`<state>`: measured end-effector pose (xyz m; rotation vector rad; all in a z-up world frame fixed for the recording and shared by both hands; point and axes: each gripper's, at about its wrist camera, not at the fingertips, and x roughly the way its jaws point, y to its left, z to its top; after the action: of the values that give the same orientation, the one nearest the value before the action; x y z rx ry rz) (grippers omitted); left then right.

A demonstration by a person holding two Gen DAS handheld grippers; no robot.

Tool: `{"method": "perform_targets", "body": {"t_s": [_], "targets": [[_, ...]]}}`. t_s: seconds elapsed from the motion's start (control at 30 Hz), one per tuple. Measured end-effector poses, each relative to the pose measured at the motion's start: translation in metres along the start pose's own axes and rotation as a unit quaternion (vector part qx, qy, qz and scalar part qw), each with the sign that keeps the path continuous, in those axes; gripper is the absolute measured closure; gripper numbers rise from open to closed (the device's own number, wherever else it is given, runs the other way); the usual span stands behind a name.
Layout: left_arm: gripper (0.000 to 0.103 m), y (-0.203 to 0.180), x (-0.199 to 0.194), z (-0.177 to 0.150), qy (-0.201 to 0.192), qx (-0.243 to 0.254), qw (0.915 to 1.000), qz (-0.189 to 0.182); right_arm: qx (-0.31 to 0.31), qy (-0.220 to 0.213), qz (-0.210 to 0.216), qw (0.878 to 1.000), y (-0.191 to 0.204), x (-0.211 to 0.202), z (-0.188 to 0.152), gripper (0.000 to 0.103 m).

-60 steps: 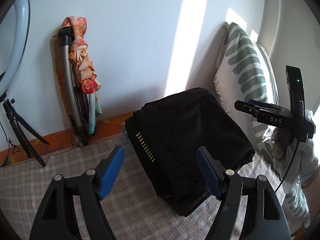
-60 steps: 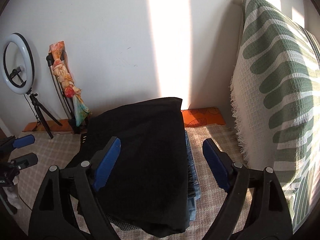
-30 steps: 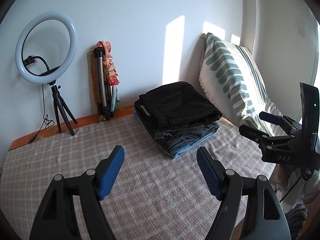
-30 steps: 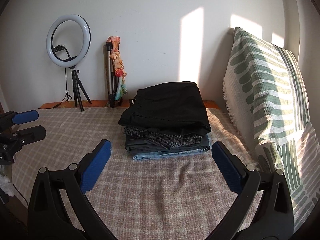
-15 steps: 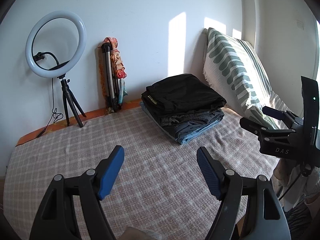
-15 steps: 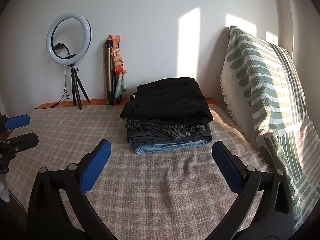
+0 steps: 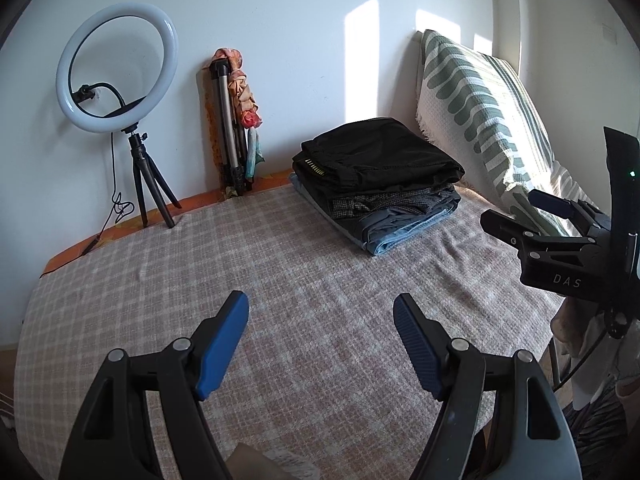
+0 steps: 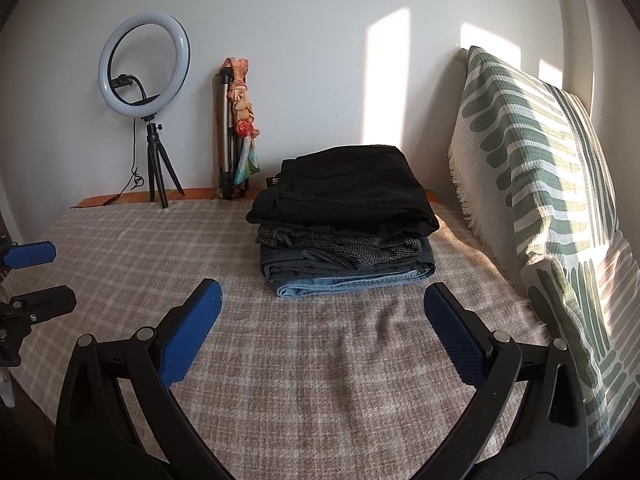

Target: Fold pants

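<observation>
Three folded garments sit in one stack (image 8: 346, 220) on the bed (image 8: 280, 380), at about 12 o'clock from both tools and well apart from them.

Left to right across the room: ring light (image 8: 144, 66) on a small tripod, smooth white hoop; folded tripod (image 8: 229, 132) leaning on the wall with a printed cloth knotted to it; then the stack; then a big cushion (image 8: 540, 184) at 2 o'clock, waffle weave, cream with green bars, fringed edge.

Stack, top down: black pants (image 8: 344, 192), matte, soft, edges squared; a fine-checked dark piece; blue denim at the bottom, stiffer, thick rounded fold.

Bed cover: coarse woven plaid, beige and pale, lying mostly flat.

Left tool (image 7: 320, 336): jaws wide apart, nothing between the blue ribbed pads. Right tool (image 8: 322, 320): the same, wide and empty.

Judgement: folding looks finished; no unfolded pants in view. Nothing left that I can see.
</observation>
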<state>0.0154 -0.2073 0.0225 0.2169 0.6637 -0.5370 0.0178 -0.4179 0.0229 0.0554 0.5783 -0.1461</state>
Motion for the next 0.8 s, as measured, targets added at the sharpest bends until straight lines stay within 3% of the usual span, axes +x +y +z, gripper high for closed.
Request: {"method": "perform_targets", "body": {"t_s": [0.8], "targets": [[0.030, 0.0004, -0.0045, 0.0002, -0.002, -0.005, 0.9999, -0.009, 0.004, 0.012, 0.007, 1.000, 0.0042, 0.0035, -0.0059, 0.000]]}}
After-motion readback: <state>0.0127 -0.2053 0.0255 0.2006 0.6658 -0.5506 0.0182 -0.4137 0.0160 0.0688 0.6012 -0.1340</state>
